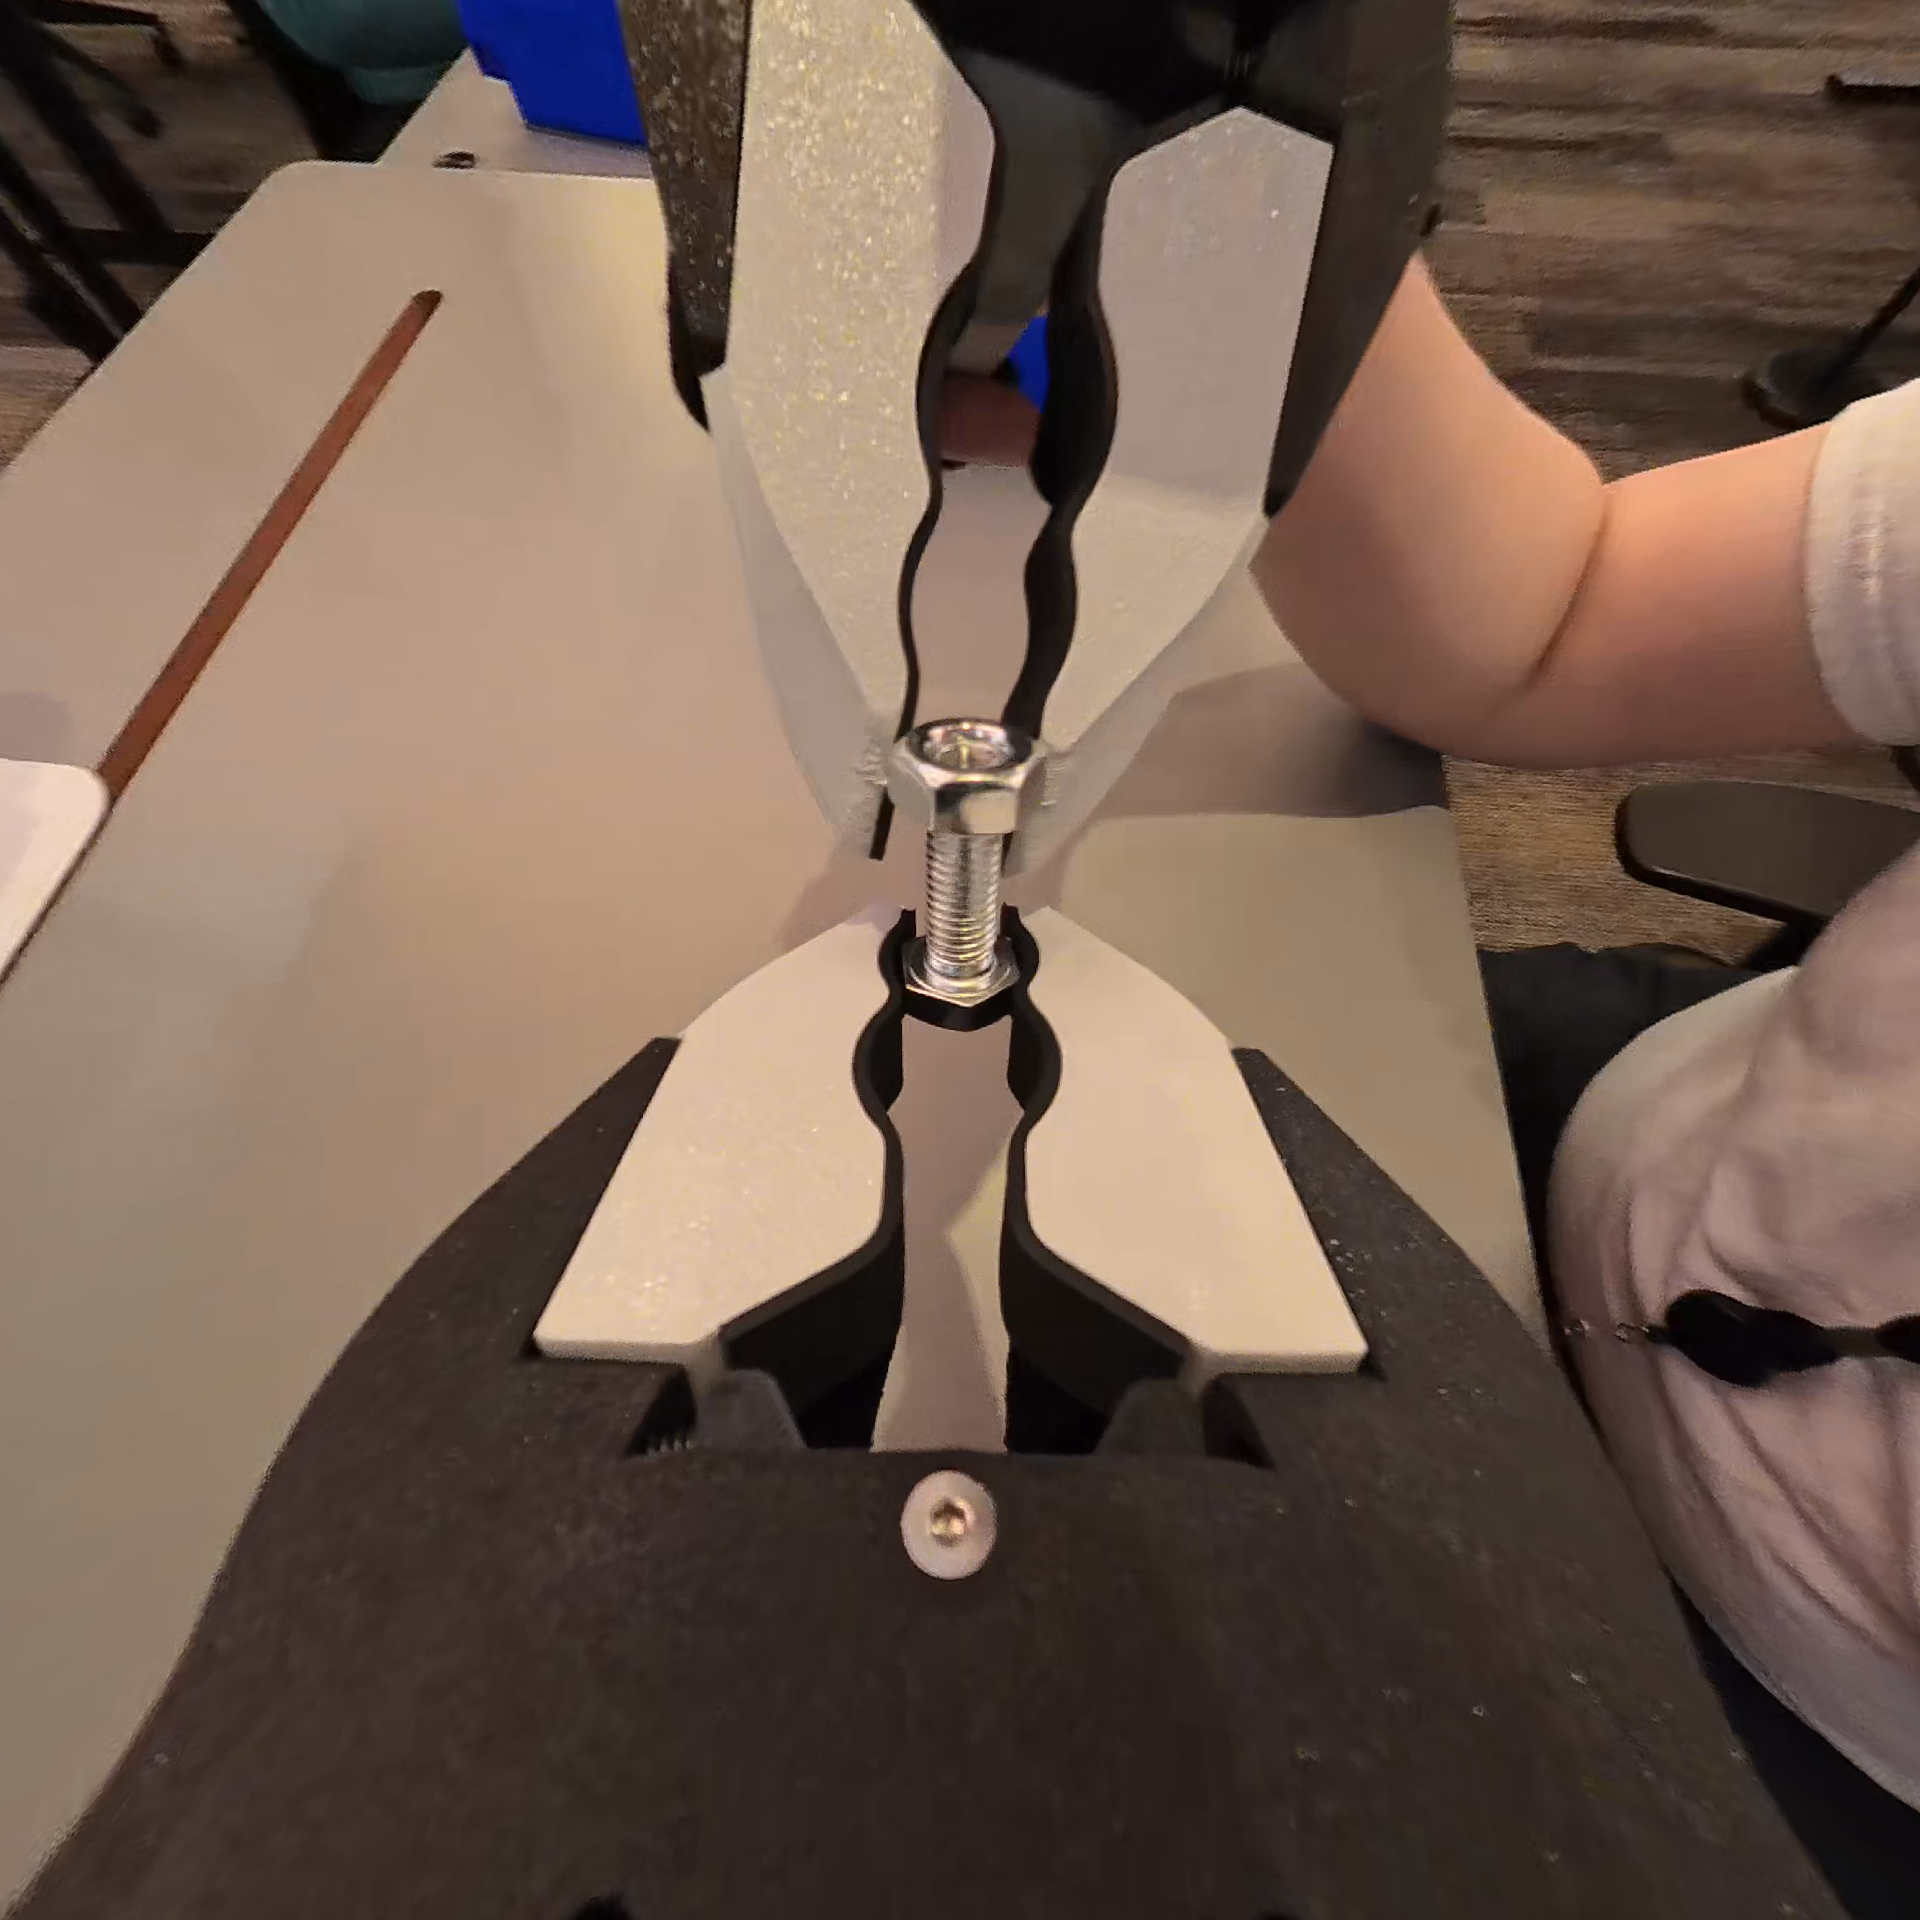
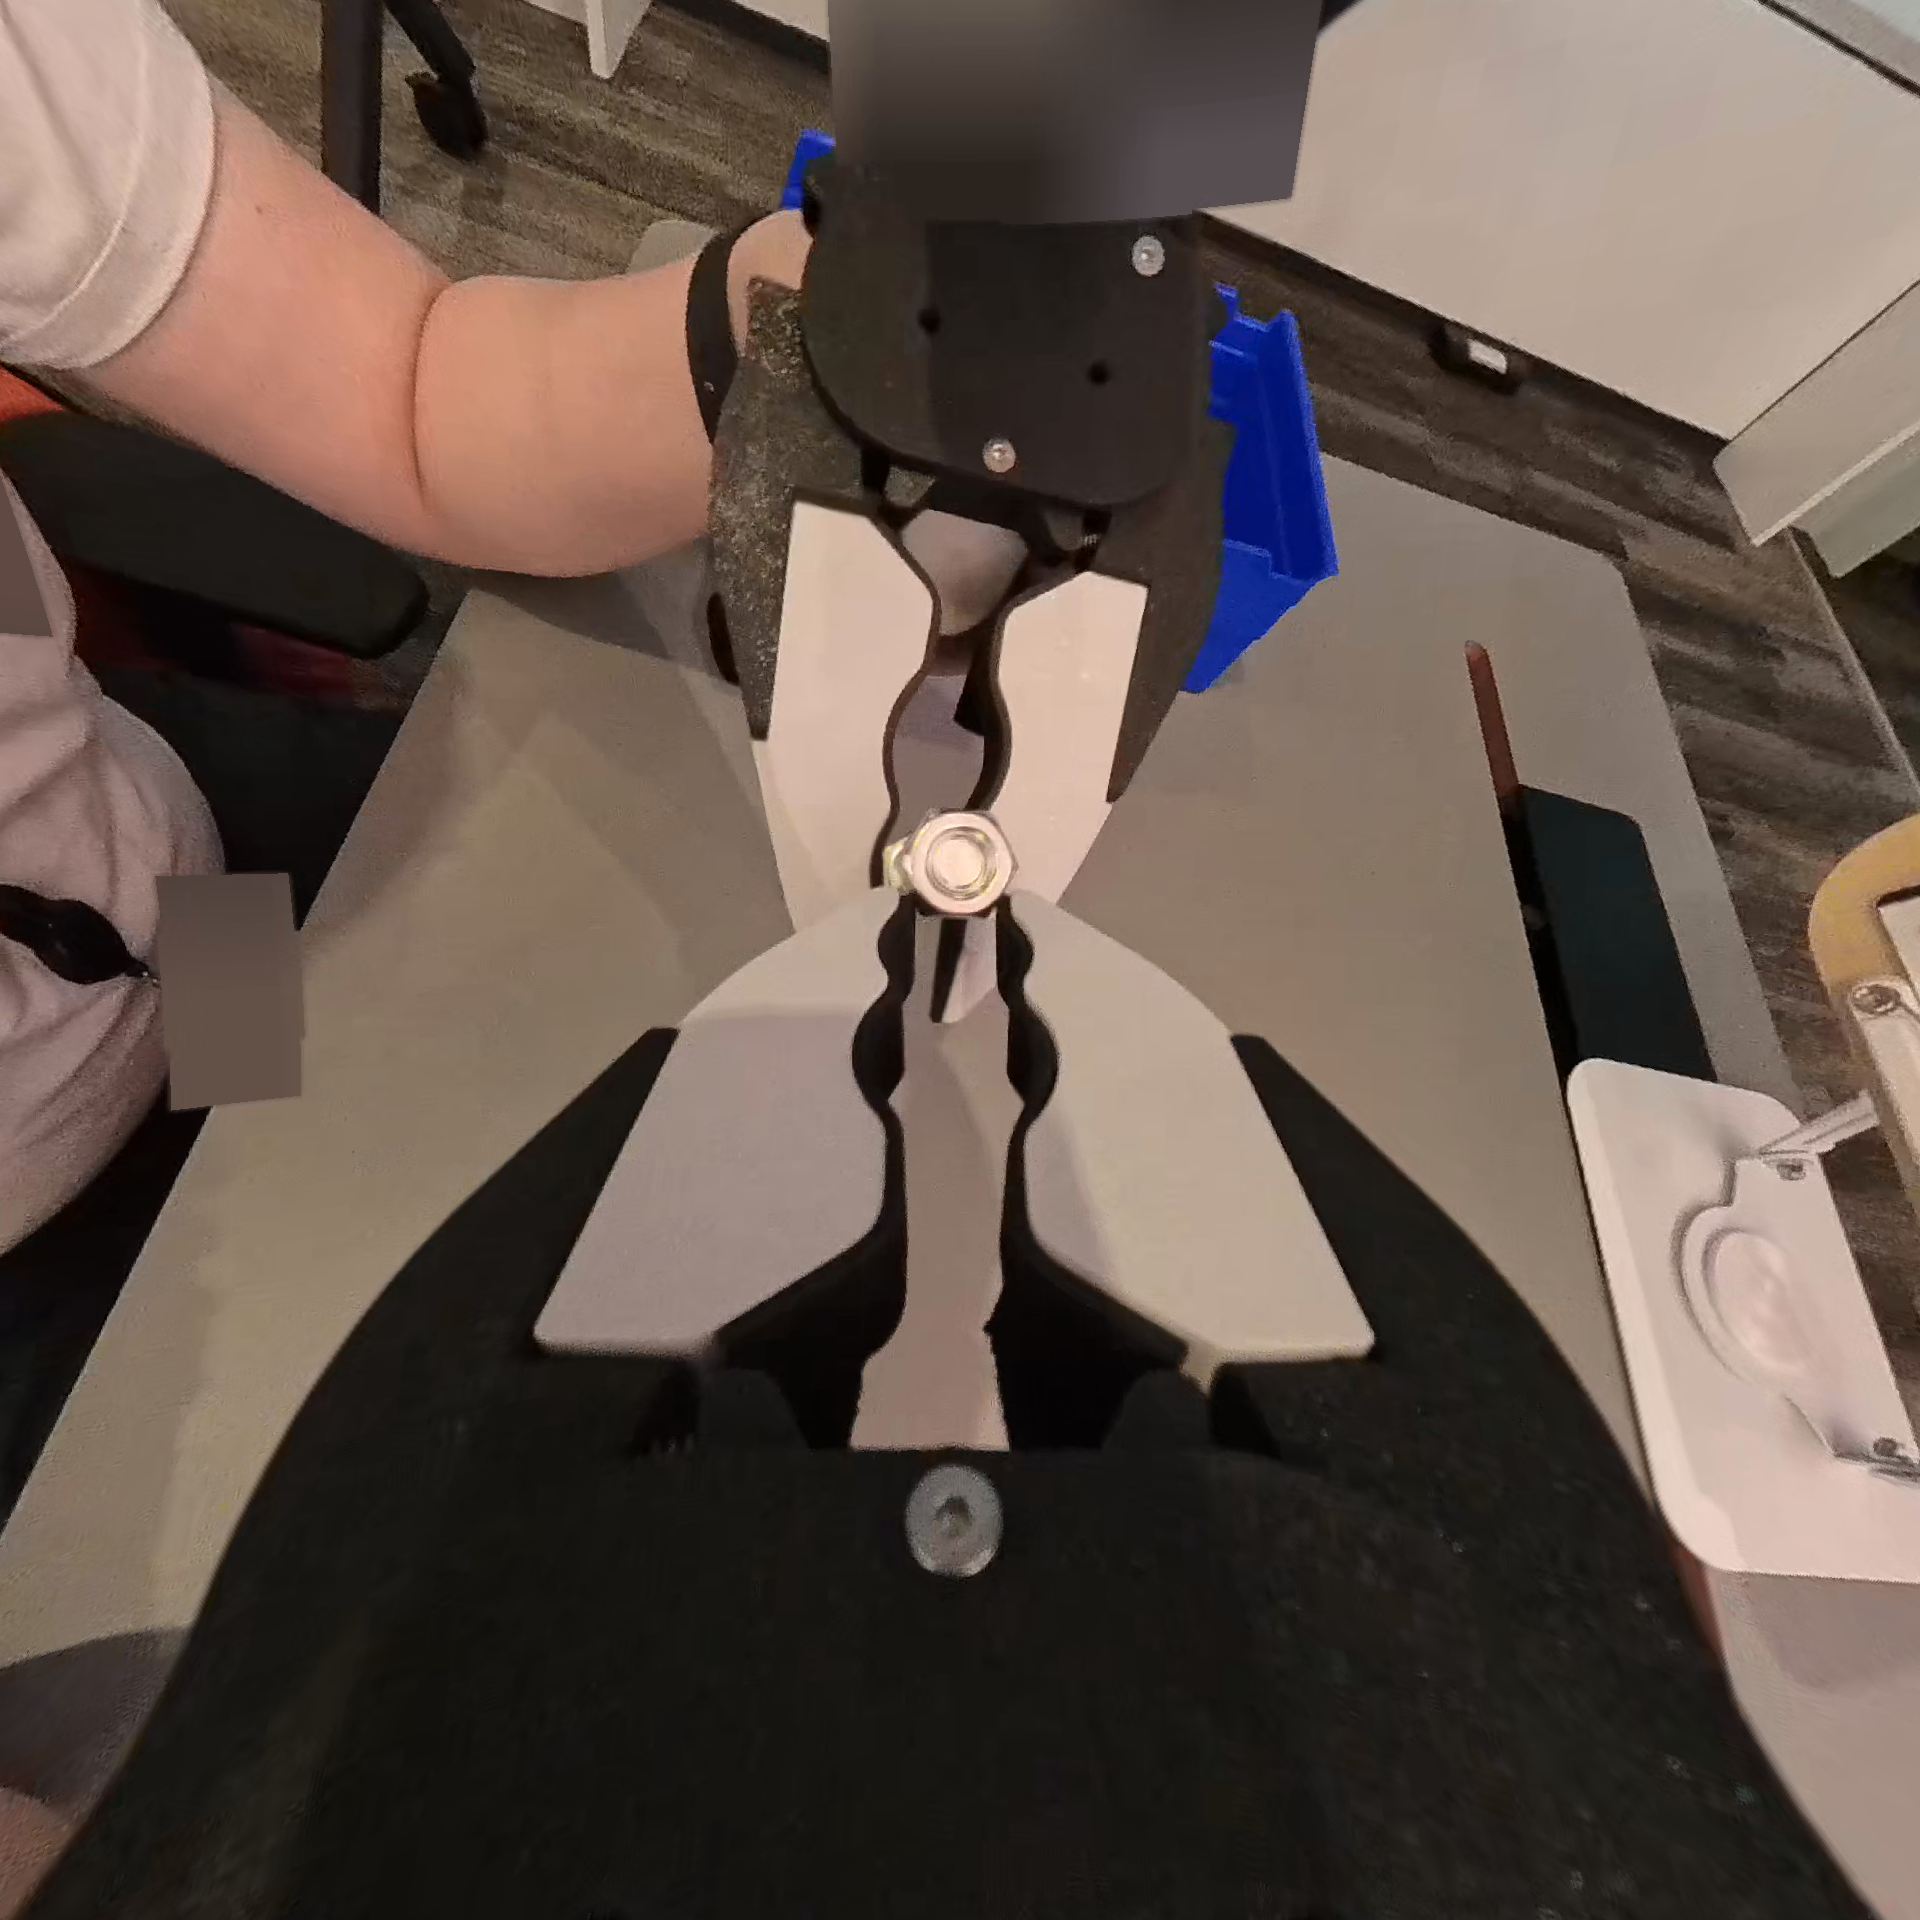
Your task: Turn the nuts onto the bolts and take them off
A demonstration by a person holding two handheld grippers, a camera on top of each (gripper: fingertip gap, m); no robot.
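A silver bolt (image 1: 951,894) is held in the air between the two grippers, which face each other over the grey table (image 1: 468,831). My left gripper (image 1: 954,966) is shut on a thin hex nut (image 1: 951,979) at the near end of the thread. My right gripper (image 1: 966,805) comes in from the far side and is shut on the bolt's hex head (image 1: 966,795). In the right wrist view I look at the round face of the head (image 2: 951,865). It sits at my right gripper's (image 2: 951,920) tips, with the left gripper (image 2: 935,831) behind it.
A person's forearm (image 1: 1558,582) reaches in from the right, and their body is at the table's edge. A blue bin (image 2: 1262,499) stands behind the left gripper. A white plate with a metal fitting (image 2: 1714,1299) lies at the right. A long slot (image 1: 270,530) cuts the tabletop. Both grippers' tips are close together, under 4 cm apart.
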